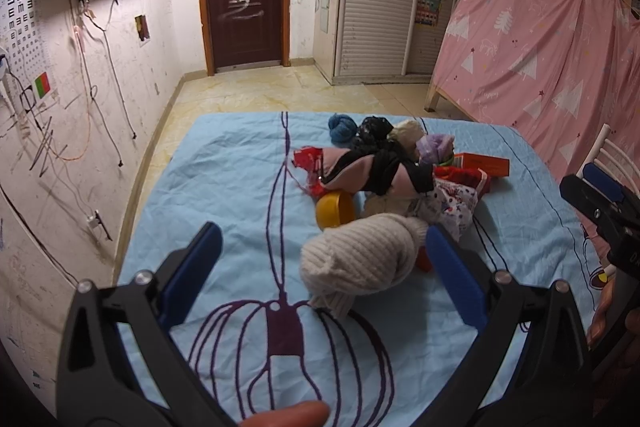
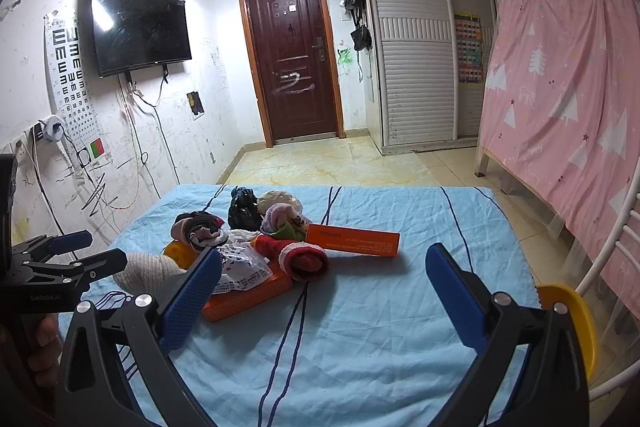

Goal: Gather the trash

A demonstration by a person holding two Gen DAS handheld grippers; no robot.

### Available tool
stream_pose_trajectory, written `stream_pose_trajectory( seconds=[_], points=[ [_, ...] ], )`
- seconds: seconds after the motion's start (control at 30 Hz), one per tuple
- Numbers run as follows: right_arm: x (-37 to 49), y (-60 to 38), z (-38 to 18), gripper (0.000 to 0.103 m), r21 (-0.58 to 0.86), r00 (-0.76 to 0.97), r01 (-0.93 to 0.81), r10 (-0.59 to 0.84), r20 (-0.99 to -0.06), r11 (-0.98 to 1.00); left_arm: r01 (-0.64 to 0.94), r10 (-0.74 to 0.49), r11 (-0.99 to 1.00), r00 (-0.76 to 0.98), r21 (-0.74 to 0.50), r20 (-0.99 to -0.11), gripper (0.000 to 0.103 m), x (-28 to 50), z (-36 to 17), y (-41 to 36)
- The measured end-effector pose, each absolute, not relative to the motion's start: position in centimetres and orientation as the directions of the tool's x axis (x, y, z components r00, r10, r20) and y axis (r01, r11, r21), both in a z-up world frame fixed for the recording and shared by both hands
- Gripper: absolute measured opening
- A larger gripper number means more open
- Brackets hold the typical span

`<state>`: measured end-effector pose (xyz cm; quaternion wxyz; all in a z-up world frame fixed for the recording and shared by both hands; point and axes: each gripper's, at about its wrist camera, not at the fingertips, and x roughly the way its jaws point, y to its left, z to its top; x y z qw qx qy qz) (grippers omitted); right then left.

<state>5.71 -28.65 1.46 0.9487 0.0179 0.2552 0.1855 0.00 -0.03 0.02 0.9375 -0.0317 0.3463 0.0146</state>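
Bare blue sheet nearside; clutter pile blocks beyond.

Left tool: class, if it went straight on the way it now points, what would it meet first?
Most likely the cream knitted sock, already lying between the open left tool fingers; depth is hard to judge.

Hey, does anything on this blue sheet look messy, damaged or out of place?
Yes. Rolled socks, a black plastic bag and a crumpled wrapper lie heaped with two orange boxes on the blue sheet. A yellow bowl sits tipped on its side under the heap. Nothing looks spilled.
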Motion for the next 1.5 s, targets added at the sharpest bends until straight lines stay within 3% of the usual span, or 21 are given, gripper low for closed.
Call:
stream_pose_trajectory(
  seconds=[1.5],
  points=[
    [5.8,-28.5,0.9,0.095,0.130,0.796,-0.346,0.364,-0.484,0.929,-0.055,0.005,0.997,0.741,-0.053,-0.672,0.097,-0.2,-1.1,-0.2]
  ],
)
